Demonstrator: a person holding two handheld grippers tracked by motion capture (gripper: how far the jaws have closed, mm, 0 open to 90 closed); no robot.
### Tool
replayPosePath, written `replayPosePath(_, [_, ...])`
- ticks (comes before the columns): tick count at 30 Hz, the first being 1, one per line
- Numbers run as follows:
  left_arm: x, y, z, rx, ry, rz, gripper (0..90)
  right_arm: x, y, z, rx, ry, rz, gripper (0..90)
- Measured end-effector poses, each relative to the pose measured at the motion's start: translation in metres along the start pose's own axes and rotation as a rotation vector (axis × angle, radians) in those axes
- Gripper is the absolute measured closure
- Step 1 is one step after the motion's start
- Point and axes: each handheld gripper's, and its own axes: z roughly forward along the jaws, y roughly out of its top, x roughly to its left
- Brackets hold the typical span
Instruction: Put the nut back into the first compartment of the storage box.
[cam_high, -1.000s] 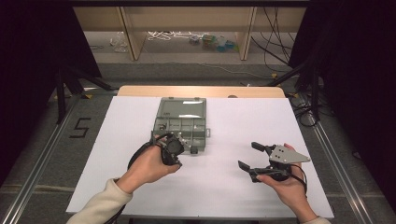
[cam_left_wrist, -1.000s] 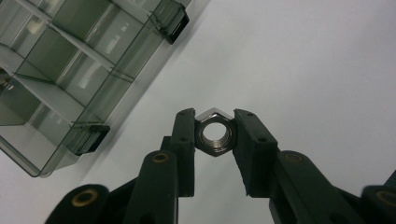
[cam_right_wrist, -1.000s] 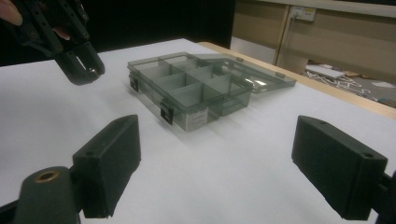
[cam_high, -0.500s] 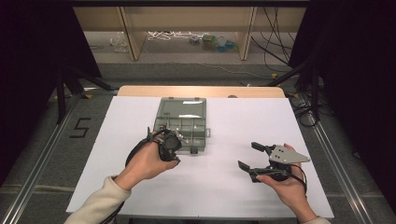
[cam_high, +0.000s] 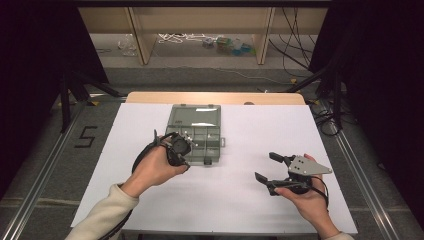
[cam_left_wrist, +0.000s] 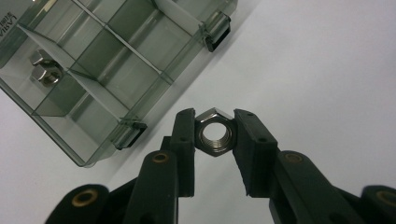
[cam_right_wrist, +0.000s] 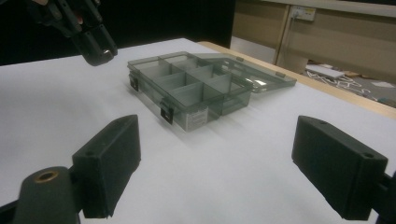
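Hex nut (cam_left_wrist: 214, 134) first, since it explains the whole pose: the left gripper (cam_left_wrist: 214, 135) is clamped on it across two opposite flats, the threaded hole facing the camera, a hold that should keep the nut from rolling or twisting while it is carried. In the high view the left gripper (cam_high: 176, 148) hangs at the near-left corner of the compartment box (cam_high: 200, 142), at about 9 o'clock from the middle of the white surface (cam_high: 240, 200); the nut rides just outside the box's latched front wall, above bare surface, so my reading is that it is about to go over the wall into a cell. The box sits open, its clear lid (cam_high: 194, 116) folded back toward 12 o'clock, which leaves every cell reachable from above. Two more nuts (cam_left_wrist: 44, 70) already lie in one cell near the corner, likely the target for sorting like with like. Farther right, at about 4 o'clock, the right gripper (cam_high: 272, 167) rests low in the person's hand with its jaws spread wide and nothing between them, well apart from the box and pointed toward it, apparently parked out of the way.
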Motion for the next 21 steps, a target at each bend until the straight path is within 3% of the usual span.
replayPosePath(21, [0.023, 0.005, 0.003, 0.01, 0.007, -0.058, 70.2, 0.0, 0.0, 0.0, -0.003, 0.003, 0.0, 16.3])
